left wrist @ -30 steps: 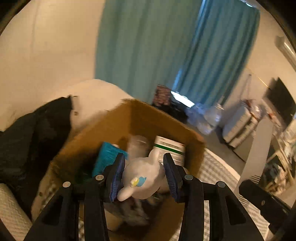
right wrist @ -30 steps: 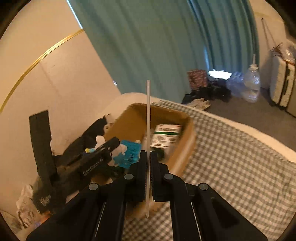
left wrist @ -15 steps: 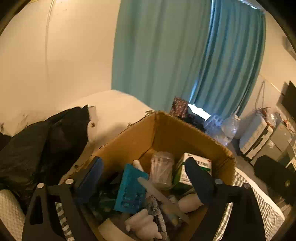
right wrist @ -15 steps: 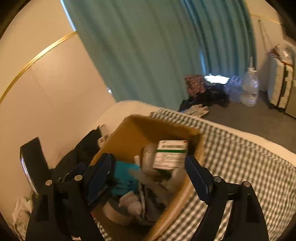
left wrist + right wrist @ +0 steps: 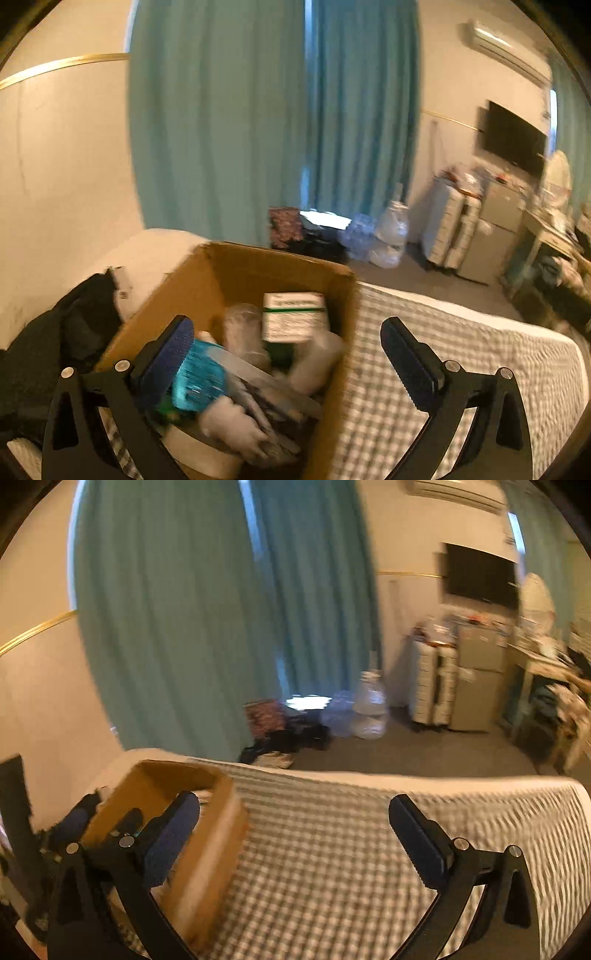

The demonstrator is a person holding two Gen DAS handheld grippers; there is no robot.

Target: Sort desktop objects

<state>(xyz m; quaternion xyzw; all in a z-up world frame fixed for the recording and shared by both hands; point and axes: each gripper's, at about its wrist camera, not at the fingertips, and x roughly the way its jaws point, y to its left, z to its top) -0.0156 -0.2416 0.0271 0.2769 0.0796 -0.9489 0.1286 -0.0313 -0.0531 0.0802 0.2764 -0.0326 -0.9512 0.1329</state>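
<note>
A brown cardboard box (image 5: 236,273) stands on a checked cloth surface (image 5: 461,350). Inside lie a white-and-green carton (image 5: 293,315), a teal block (image 5: 199,382), a clear ruler strip (image 5: 258,380), a clear jar (image 5: 242,328) and a white toy figure (image 5: 229,424). My left gripper (image 5: 286,354) is open and empty, above the box's near right side. My right gripper (image 5: 293,832) is open and empty over the cloth, with the box (image 5: 207,849) at its left. The left gripper shows at the far left of the right wrist view (image 5: 22,834).
A black garment (image 5: 55,332) lies left of the box. Teal curtains (image 5: 273,110) hang behind. Water bottles (image 5: 369,709), a white drawer unit (image 5: 432,679) and a cluttered desk (image 5: 546,672) stand on the floor beyond the cloth's far edge.
A second ago my left gripper held the white toy and my right held the clear ruler over the box. Both have opened, the items lie in the box, and both grippers swung right.
</note>
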